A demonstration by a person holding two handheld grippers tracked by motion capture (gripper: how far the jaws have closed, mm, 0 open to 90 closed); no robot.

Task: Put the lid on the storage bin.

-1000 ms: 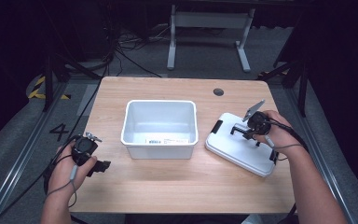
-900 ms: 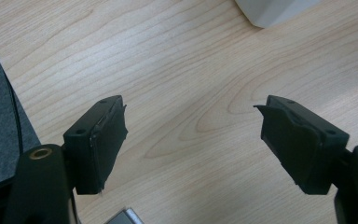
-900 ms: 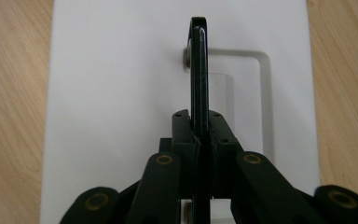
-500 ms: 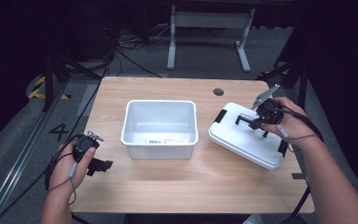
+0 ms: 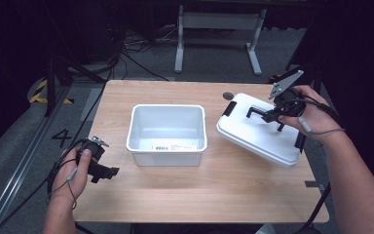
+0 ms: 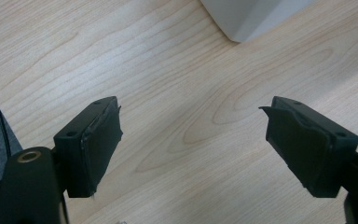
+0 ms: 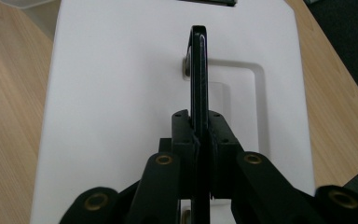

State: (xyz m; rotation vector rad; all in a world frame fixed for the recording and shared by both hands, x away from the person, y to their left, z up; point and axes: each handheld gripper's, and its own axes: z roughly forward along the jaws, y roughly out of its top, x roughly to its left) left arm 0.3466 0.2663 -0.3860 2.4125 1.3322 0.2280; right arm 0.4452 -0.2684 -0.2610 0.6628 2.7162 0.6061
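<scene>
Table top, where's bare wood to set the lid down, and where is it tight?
Free: the wide front strip of the table between the white bin and the near edge, and the back strip behind the bin. Tight: the right end, where the lid hangs tilted from the right gripper, and the front-left corner by the left gripper.

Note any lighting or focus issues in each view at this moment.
High view: the table is evenly lit while the surroundings fall into darkness; the right gripper is slightly soft. Left gripper view: wood grain is sharp, the near fingers a little soft. Right gripper view: the white lid is bright, almost washed out, and the handle stands out dark.
</scene>
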